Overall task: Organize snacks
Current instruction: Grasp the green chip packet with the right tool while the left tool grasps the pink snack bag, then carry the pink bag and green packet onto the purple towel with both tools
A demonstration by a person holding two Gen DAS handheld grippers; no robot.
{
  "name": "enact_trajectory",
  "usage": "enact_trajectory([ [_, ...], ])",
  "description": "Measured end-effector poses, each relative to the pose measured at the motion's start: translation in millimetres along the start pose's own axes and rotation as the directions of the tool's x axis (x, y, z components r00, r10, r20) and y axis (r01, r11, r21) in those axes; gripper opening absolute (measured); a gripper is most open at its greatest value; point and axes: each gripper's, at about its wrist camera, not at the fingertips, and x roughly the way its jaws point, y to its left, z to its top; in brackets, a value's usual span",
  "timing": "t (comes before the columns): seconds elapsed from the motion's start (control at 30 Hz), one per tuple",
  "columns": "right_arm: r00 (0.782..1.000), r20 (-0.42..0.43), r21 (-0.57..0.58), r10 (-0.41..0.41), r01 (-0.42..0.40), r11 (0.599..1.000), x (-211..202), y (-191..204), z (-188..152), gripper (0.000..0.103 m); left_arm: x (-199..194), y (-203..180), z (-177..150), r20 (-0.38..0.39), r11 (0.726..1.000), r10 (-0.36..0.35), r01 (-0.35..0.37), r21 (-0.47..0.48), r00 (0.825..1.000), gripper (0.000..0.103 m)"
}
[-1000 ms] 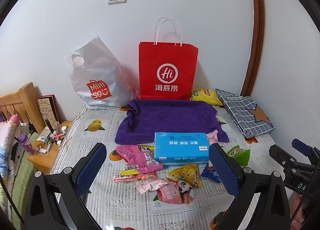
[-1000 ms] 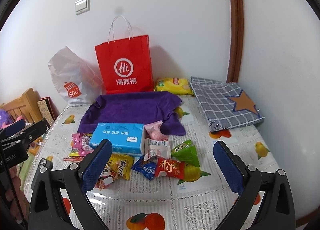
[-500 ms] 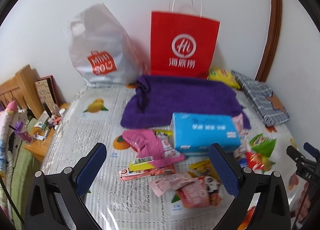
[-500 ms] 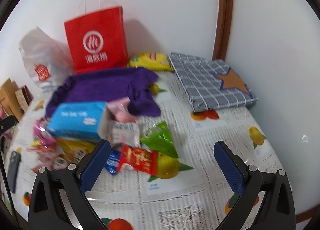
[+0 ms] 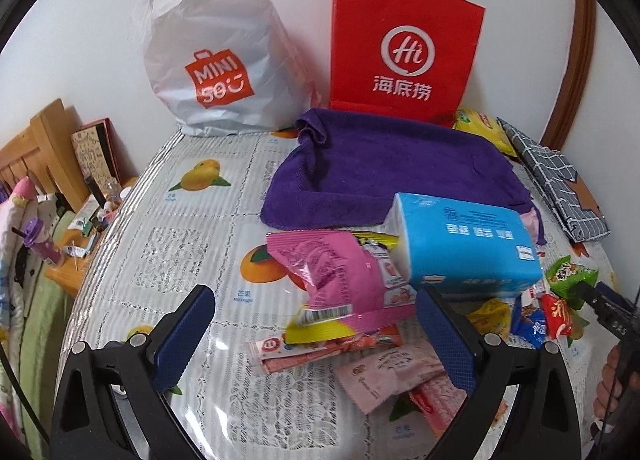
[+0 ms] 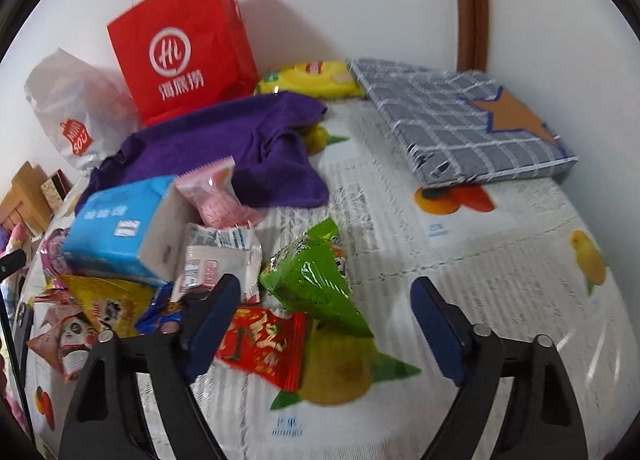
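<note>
Several snack packets lie in a heap on the fruit-print tablecloth [image 5: 192, 252]. My left gripper [image 5: 316, 336] is open and empty, low over a big pink packet [image 5: 332, 272] and a flat red-and-white packet [image 5: 320, 348]. My right gripper [image 6: 324, 324] is open and empty, with a green triangular packet [image 6: 316, 280] and a red packet [image 6: 264, 340] between its fingers. A blue tissue pack [image 5: 464, 248] lies behind the heap; it also shows in the right wrist view [image 6: 116, 227].
A red paper bag [image 5: 404, 47] and a white plastic bag [image 5: 216, 55] stand at the wall. A purple towel [image 5: 392, 171] lies before them. A yellow chip bag [image 6: 312, 79] and a folded grey checked cloth [image 6: 460, 115] lie at the back right. A wooden headboard [image 5: 36, 147] is at left.
Both grippers have moved forward and down toward the snack heap. The left has come over the pink packets, the right over the green and red ones. Both stay open.
</note>
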Motion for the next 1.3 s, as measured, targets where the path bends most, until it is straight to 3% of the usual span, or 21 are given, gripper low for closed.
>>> enact_trajectory([
  [0.2, 0.998, -0.066, -0.023, 0.024, -0.026, 0.999, 31.1, 6.4, 2.4, 0.077, 18.3, 5.9, 1.5, -0.020, 1.000, -0.020, 0.020, -0.013, 1.000, 0.100],
  [0.3, 0.998, -0.052, -0.032, 0.032, -0.034, 0.999, 36.2, 9.3, 2.1, 0.056, 25.8, 6.7, 2.0, -0.043, 1.000, -0.016, 0.016, -0.008, 0.999, 0.100],
  [0.53, 1.000, -0.016, -0.032, 0.026, -0.027, 0.999, 31.7, 12.4, 1.3, 0.045, 33.5, 4.2, 11.7, -0.038, 0.995, -0.099, 0.098, -0.024, 0.994, 0.100],
  [0.73, 1.000, 0.021, -0.020, 0.015, -0.015, 1.000, 17.2, 11.0, 1.6, 0.042, 51.9, -5.3, 23.8, -0.077, 0.995, -0.101, 0.100, -0.010, 0.992, 0.100],
  [0.87, 1.000, 0.014, -0.018, 0.014, -0.014, 1.000, 14.2, 11.4, 0.6, 0.041, 69.2, -10.8, 25.9, -0.149, 0.997, -0.069, 0.071, 0.006, 0.986, 0.098],
  [1.0, 1.000, 0.011, -0.021, 0.009, -0.009, 1.000, 14.1, 12.6, -2.3, 0.041, 75.3, -17.7, 24.5, -0.157, 0.997, -0.068, 0.073, 0.025, 0.985, 0.090],
  [1.13, 0.999, -0.034, -0.035, 0.013, -0.014, 0.999, 22.6, 15.4, -3.6, 0.044, 72.9, -19.1, 24.6, -0.176, 0.993, -0.107, 0.114, 0.034, 0.979, 0.064],
  [1.3, 1.000, -0.004, -0.065, -0.010, 0.009, 0.998, 14.3, 23.2, -4.6, 0.038, 61.9, -21.9, 18.6, -0.163, 0.992, -0.073, 0.089, 0.091, 0.984, 0.054],
])
